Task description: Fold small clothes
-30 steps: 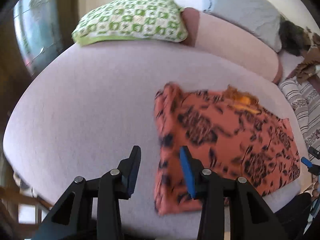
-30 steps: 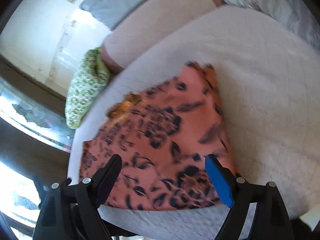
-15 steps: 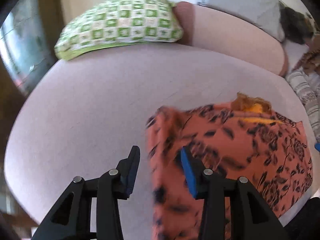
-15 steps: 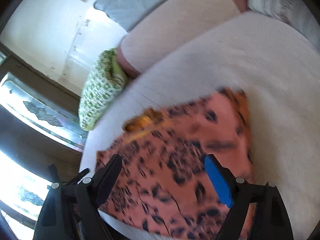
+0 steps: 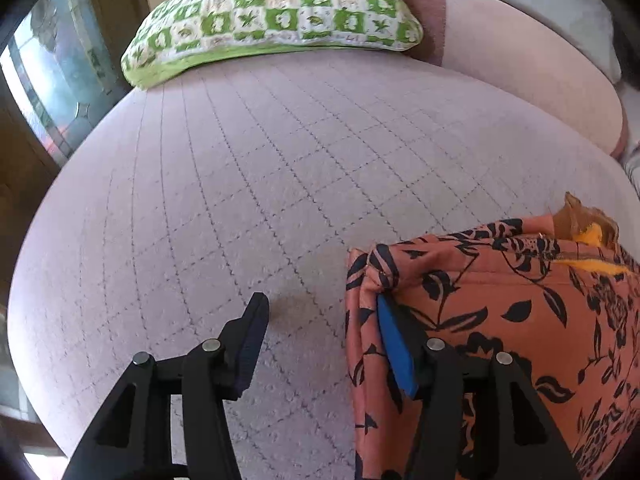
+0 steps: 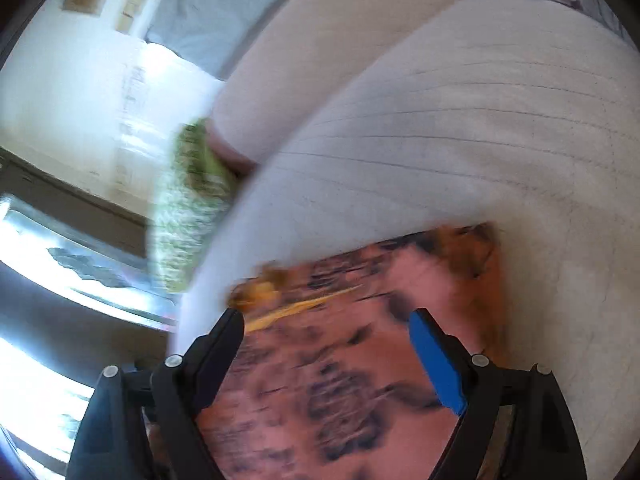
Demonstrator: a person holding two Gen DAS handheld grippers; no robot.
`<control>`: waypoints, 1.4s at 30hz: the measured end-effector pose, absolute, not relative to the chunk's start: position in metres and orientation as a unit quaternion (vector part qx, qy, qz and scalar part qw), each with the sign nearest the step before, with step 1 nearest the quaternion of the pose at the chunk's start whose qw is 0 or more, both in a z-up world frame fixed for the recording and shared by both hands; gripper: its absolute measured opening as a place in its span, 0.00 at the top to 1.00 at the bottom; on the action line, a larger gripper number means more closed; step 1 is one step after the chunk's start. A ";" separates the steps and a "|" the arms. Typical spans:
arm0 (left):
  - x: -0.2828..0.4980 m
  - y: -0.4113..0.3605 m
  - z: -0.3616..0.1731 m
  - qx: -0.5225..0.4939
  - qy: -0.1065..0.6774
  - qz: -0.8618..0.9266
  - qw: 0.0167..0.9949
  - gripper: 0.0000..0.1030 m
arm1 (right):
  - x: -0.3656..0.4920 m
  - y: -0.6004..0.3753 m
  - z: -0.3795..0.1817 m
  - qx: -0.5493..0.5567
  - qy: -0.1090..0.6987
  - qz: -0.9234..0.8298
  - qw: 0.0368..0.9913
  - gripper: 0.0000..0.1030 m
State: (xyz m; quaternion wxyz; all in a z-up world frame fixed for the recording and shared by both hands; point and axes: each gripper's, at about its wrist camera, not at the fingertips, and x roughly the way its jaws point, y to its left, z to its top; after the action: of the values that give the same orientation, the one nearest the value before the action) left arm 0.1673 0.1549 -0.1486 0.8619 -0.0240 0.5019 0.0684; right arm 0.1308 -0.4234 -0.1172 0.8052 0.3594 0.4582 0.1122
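Garment (image 5: 500, 320) shifted rightward, floral, folded

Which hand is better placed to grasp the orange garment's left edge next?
Left: its tool, jaws opening, already straddles that edge of the orange black-flowered garment. The right tool hovers over the middle.

Left wrist view: looks steeply down, close over the quilted bed (image 5: 248, 184), toward the green checked pillow (image 5: 276, 12) at its far edge. Right wrist view: shallower tilt, close, blurred, rolled sideways. Both share the orange printed garment (image 5: 520, 320) (image 6: 340, 380), pillow (image 6: 188, 208) and bed (image 6: 460, 140).
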 end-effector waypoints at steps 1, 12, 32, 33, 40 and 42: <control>0.165 0.157 -0.147 -0.025 0.504 0.068 0.861 0.43 | 0.135 -0.433 -0.131 0.371 0.475 0.077 0.794 0.20; 0.078 0.141 -0.088 -0.041 0.453 0.024 0.890 0.44 | 0.133 -0.437 -0.120 0.423 0.436 0.065 0.792 0.21; 0.013 0.123 -0.114 -0.019 0.460 0.016 0.888 0.33 | -0.031 -0.380 -0.086 0.359 0.420 0.139 0.821 0.11; 0.017 0.124 -0.124 -0.013 0.476 0.023 0.879 0.33 | -0.029 -0.385 -0.104 0.360 0.445 0.118 0.811 0.11; 0.011 0.147 -0.116 -0.054 0.471 0.041 0.880 0.32 | -0.046 -0.394 -0.091 0.390 0.413 0.090 0.818 0.12; 0.009 0.145 -0.105 -0.049 0.451 0.041 0.890 0.32 | -0.049 -0.389 -0.080 0.374 0.409 0.100 0.826 0.12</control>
State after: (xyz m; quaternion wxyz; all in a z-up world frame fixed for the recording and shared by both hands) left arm 0.0090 0.1452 -0.1045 0.8904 -0.0495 0.4505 0.0415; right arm -0.0491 -0.3889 -0.0799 0.8263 0.3738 0.4093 0.0997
